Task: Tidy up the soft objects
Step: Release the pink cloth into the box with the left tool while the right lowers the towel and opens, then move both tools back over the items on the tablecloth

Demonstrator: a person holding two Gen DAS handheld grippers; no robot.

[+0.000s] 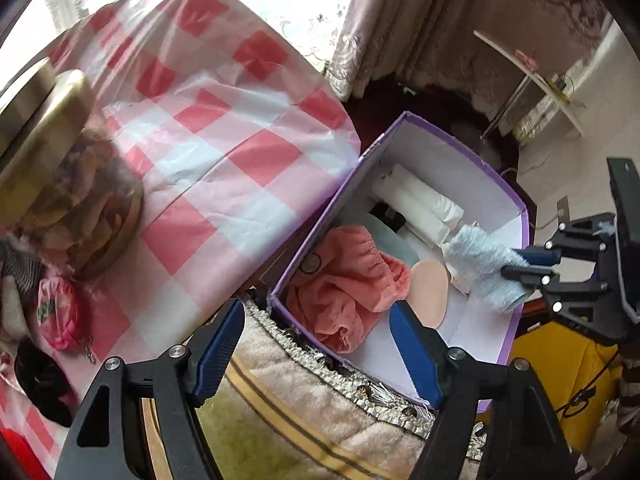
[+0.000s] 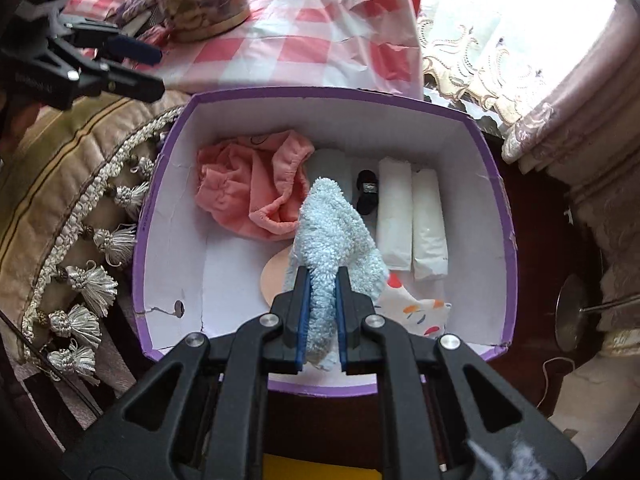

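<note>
A purple box (image 2: 496, 184) with a white inside holds a crumpled pink cloth (image 2: 244, 188), two white rolls (image 2: 412, 220), a small black item (image 2: 366, 192), a beige round pad (image 2: 274, 276) and a patterned white cloth (image 2: 412, 308). My right gripper (image 2: 323, 280) is shut on a fluffy light-blue cloth (image 2: 332, 224) and hangs over the middle of the box. In the left wrist view the same blue cloth (image 1: 476, 264) sits in the right gripper (image 1: 528, 266) above the box's right side. My left gripper (image 1: 316, 348) is open and holds nothing, above the box's near-left corner (image 1: 276, 292) and the pink cloth (image 1: 348, 280).
A table with a red-and-white checked cover (image 1: 224, 128) stands left of the box. On it are a gold-lidded jar (image 1: 60, 152), a pink pouch (image 1: 60, 312) and a black item (image 1: 40, 380). A tasselled beige cushion (image 2: 72, 208) borders the box. Curtains (image 2: 560, 128) hang behind.
</note>
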